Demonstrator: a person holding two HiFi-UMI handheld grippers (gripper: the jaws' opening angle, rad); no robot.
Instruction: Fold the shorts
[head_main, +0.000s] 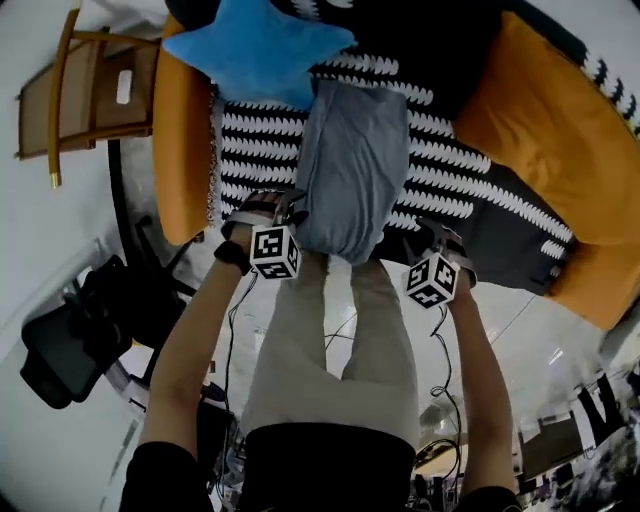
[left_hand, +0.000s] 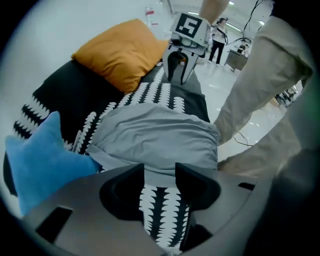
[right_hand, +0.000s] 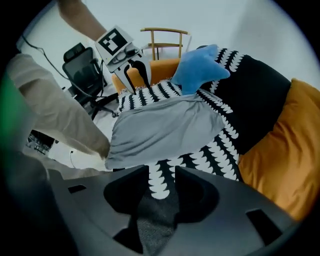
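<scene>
Grey shorts (head_main: 350, 170) lie folded into a long strip on a black-and-white patterned blanket (head_main: 455, 195) over a sofa. My left gripper (head_main: 284, 214) hangs at the near left corner of the shorts and my right gripper (head_main: 426, 238) stands a little off their near right side. In the left gripper view the left gripper (left_hand: 160, 170) has a gap between its jaws, over the edge of the shorts (left_hand: 155, 137) and the blanket, with nothing pinched. In the right gripper view the right gripper (right_hand: 161, 171) stands open over the bare blanket, beside the shorts (right_hand: 165, 130).
A blue star-shaped pillow (head_main: 255, 45) lies just beyond the far end of the shorts. Orange cushions (head_main: 540, 120) flank the blanket on both sides. A wooden chair (head_main: 90, 90) and a black office chair (head_main: 70, 340) stand to the left. The person's legs (head_main: 330, 350) meet the sofa's front.
</scene>
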